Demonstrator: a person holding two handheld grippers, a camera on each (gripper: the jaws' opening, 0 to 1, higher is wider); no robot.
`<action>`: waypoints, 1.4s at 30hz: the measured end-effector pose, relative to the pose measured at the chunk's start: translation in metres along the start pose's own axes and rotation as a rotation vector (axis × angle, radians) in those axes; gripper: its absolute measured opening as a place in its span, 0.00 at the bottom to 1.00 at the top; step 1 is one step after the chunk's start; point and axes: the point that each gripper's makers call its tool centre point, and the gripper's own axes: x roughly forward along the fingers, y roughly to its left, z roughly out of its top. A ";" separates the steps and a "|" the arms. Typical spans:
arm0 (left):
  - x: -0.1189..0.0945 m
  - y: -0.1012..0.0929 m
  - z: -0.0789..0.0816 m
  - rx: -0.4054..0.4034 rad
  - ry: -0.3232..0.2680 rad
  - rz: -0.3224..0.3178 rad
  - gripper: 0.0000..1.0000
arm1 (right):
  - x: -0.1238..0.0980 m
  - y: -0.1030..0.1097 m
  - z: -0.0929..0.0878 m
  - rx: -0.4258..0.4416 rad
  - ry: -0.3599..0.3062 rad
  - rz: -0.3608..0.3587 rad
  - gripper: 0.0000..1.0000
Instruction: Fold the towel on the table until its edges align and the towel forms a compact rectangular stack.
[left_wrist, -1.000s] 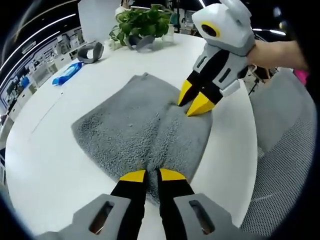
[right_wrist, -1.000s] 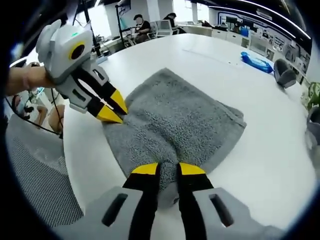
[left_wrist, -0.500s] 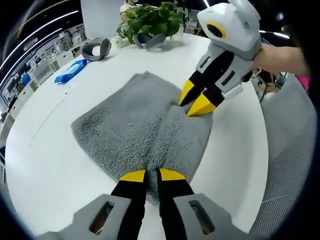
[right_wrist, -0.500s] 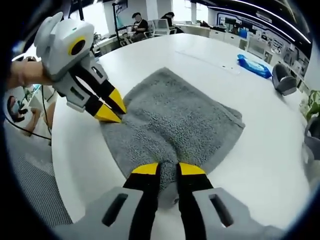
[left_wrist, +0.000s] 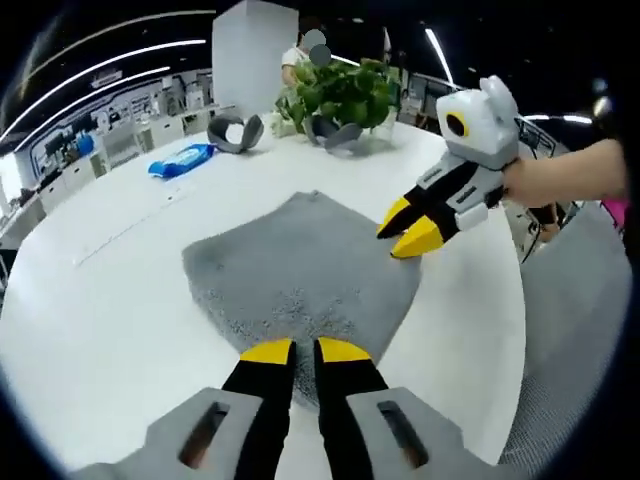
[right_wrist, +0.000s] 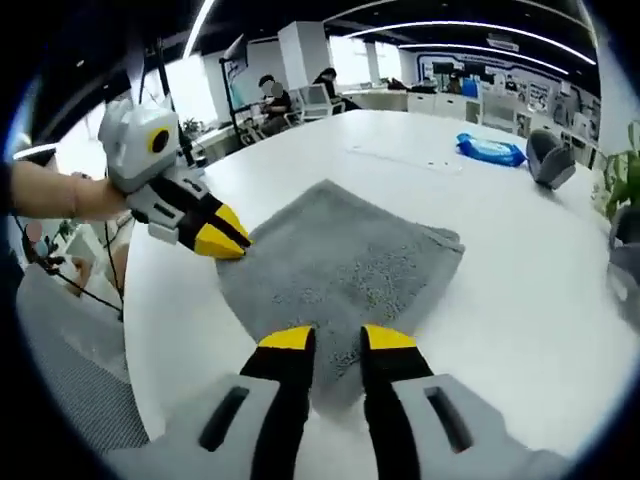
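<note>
Left gripper view, centre of frame: grey towel (left_wrist: 300, 270) spread on a round white table (left_wrist: 100, 340), one corner pointing toward the top of the frame; left gripper (left_wrist: 292, 350) rising from the bottom centre, yellow tips nearly together over the towel's near edge, a thin strip of cloth between them, apparently pinched; right gripper (left_wrist: 408, 228) entering from the right, held by a hand (left_wrist: 560, 180), tips drawn close at the towel's right corner, grip on the cloth not clear from here; green plant (left_wrist: 345, 90) at top centre, blue packet (left_wrist: 180, 160) at upper left, well apart from the towel.

Right gripper view, mirrored scene: towel (right_wrist: 340, 265) in mid-frame; right gripper (right_wrist: 337, 340) at bottom centre with a wider gap between its tips, towel edge lying in that gap, contact uncertain, so grip impossible to confirm; left gripper (right_wrist: 228, 240) at middle left, tips together at the towel's corner.

Step in hand, by judgement: taking hold of two neighbouring corners before carrying them across for a fold. To do it well: secure both corners fully before lifting; raise both at an even height; keep the edge between them taut; carry it straight over to the far edge; lay corner on corner before release; avoid dragging the lower layer, and keep the cloth on the table.
</note>
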 end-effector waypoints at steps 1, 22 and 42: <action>-0.008 -0.001 0.004 -0.010 -0.040 0.010 0.23 | -0.002 0.001 -0.001 -0.018 0.005 -0.005 0.41; -0.156 -0.056 0.035 -0.133 -0.429 0.189 0.99 | -0.135 0.055 0.019 -0.061 -0.268 -0.115 0.99; -0.152 -0.117 0.029 -0.063 -0.429 0.213 0.95 | -0.199 0.042 -0.016 -0.151 -0.353 -0.328 0.99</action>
